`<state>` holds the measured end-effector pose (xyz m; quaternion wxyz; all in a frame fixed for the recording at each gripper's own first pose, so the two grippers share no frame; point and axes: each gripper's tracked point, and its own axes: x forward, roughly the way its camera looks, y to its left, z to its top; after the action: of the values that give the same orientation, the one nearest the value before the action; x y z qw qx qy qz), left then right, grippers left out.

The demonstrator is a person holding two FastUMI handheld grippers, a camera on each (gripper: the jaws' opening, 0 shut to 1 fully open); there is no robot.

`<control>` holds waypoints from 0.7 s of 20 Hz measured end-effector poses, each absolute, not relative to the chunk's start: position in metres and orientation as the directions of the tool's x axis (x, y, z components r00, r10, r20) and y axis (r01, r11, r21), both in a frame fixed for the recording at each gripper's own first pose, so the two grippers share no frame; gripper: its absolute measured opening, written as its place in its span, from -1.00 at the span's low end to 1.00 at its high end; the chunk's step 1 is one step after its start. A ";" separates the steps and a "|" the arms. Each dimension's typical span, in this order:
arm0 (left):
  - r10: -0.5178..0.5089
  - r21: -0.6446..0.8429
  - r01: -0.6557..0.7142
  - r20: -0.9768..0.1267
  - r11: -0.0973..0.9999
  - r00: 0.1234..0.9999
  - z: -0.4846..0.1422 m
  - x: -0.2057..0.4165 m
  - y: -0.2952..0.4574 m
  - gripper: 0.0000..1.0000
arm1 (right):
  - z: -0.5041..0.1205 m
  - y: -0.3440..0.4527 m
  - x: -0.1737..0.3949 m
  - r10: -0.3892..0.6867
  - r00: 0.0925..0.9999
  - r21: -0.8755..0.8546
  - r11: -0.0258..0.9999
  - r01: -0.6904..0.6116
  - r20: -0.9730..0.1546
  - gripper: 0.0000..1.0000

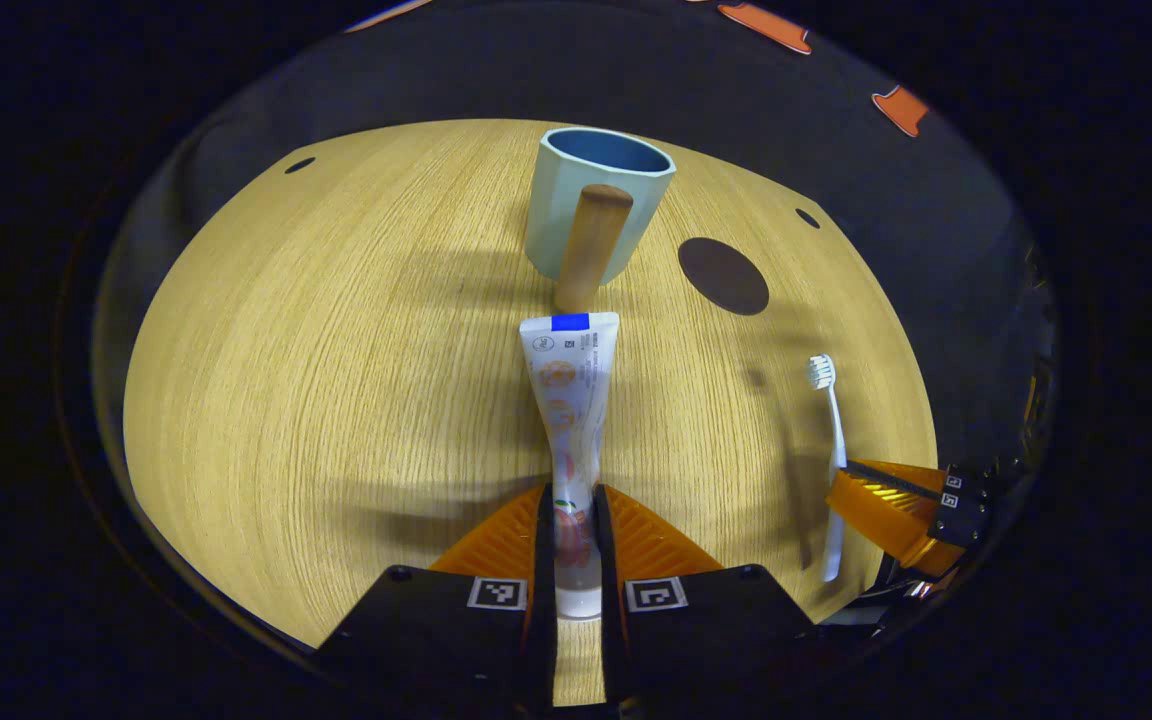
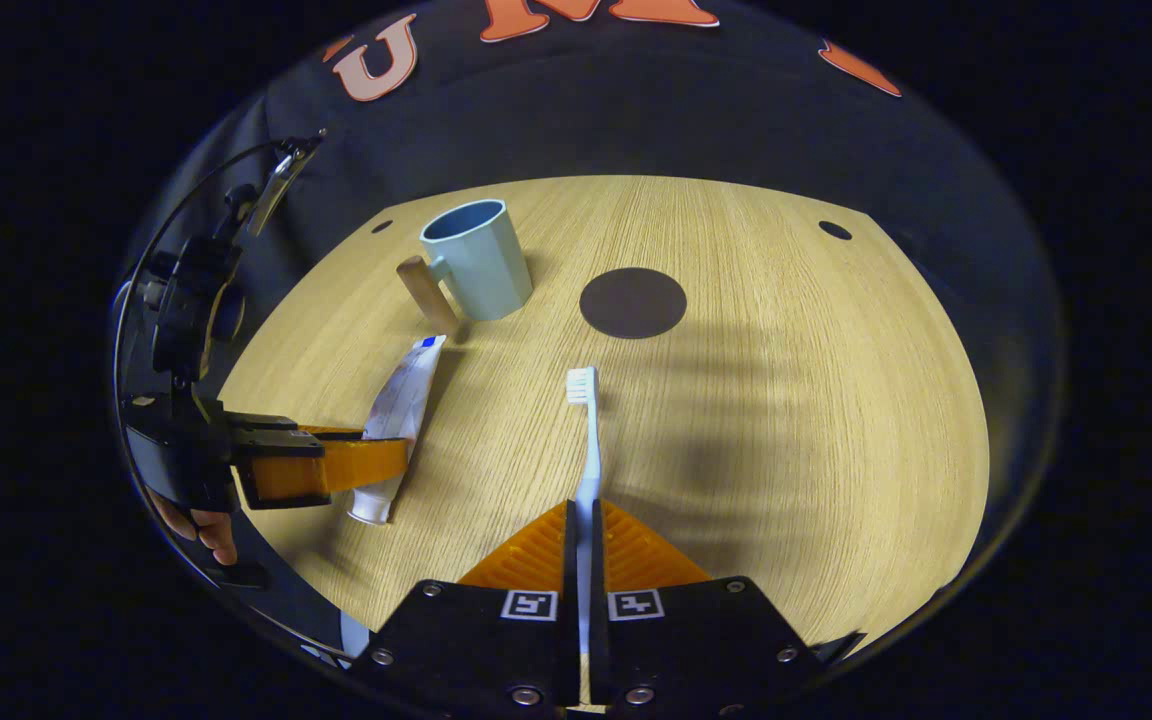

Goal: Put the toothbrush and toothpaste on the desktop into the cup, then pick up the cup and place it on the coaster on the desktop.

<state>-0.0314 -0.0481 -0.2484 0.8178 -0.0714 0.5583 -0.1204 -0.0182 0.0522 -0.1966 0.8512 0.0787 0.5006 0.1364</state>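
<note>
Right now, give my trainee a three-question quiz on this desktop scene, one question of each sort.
1. True or false: the pale blue cup with a wooden handle stands on the dark round coaster.
2. Which item does the left gripper clamp? A) white toothbrush B) white printed toothpaste tube C) cup
3. Fill in: the right gripper is shut on the ____.

Key: 1 false, the cup stands apart from the coaster on the wooden desktop; 2 B; 3 toothbrush.
</note>
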 end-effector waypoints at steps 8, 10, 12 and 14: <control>-0.262 -0.196 0.179 -0.809 0.964 0.526 -0.255 -0.017 -0.033 -0.55 | -0.188 0.052 -0.008 0.310 0.565 0.275 0.950 -0.148 -0.765 -0.92; -0.248 -0.167 0.190 -0.776 0.967 0.579 -0.253 -0.013 -0.029 -0.56 | -0.185 0.050 -0.004 0.310 0.588 0.282 0.949 -0.142 -0.747 -0.92; -0.242 -0.142 0.205 -0.736 0.968 0.633 -0.249 -0.012 -0.027 -0.56 | -0.182 0.039 0.002 0.296 0.614 0.285 0.951 -0.120 -0.731 -0.92; -0.239 -0.117 0.221 -0.696 0.968 0.677 -0.245 -0.011 -0.022 -0.55 | -0.172 0.034 0.005 0.307 0.639 0.311 0.944 -0.110 -0.705 -0.92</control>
<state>-0.0109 -0.0221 -0.2448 0.9156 -0.0115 0.3817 -0.1255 0.0053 0.0337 -0.1724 0.8973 0.1204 0.4085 0.1161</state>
